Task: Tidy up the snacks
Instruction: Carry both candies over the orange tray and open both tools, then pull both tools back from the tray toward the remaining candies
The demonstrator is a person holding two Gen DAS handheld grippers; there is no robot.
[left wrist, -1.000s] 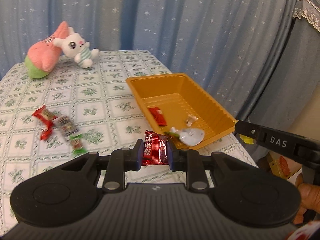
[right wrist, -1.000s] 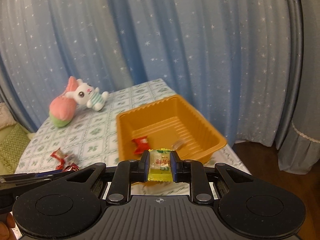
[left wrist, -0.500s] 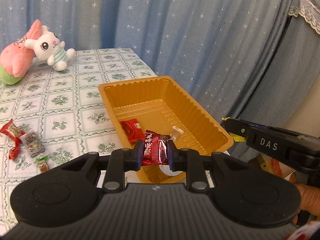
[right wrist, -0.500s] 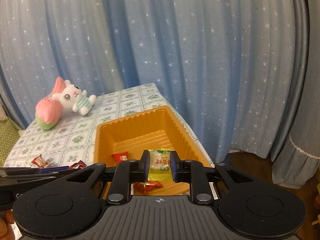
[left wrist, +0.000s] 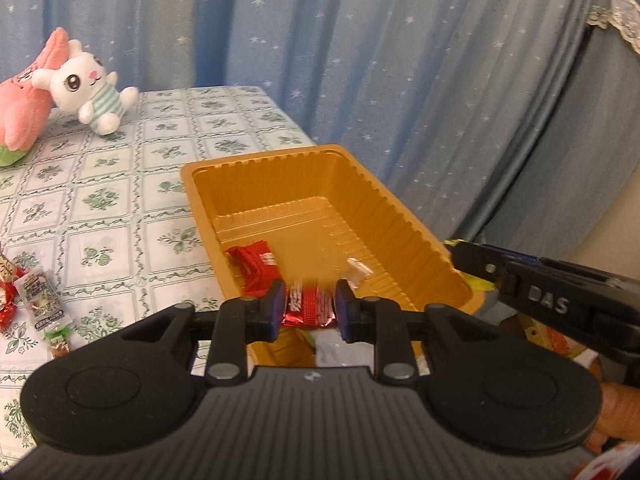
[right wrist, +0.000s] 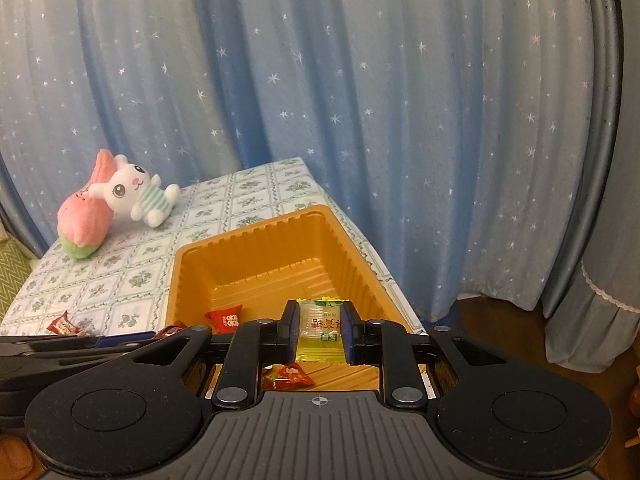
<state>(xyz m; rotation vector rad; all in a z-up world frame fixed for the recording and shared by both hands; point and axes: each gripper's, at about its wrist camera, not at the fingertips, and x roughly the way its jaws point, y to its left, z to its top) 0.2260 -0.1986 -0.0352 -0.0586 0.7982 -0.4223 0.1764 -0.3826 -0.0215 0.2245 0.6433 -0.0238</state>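
Note:
An orange plastic tray [left wrist: 404,216] stands at the table's right edge; it also shows in the right wrist view [right wrist: 256,236]. A red snack packet [left wrist: 256,262] and a clear wrapped candy [left wrist: 358,270] lie inside. My left gripper [left wrist: 307,309] is over the tray's near end with its jaws slightly parted around a blurred dark red snack packet [left wrist: 308,307]. My right gripper [right wrist: 320,336] is shut on a yellow-green snack packet [right wrist: 322,334] above the tray's near end. A red candy [right wrist: 290,376] lies under it.
Several loose snack packets [left wrist: 38,300] lie on the floral tablecloth [left wrist: 112,200] left of the tray. A pink plush and a white rabbit plush [left wrist: 94,86] sit at the far left. Blue starred curtains hang behind. The right gripper's arm [left wrist: 560,300] shows at the tray's right.
Both grippers have moved in over the tray's near end. The left jaws have widened and the dark red packet now looks blurred between them. The right gripper still holds its packet.

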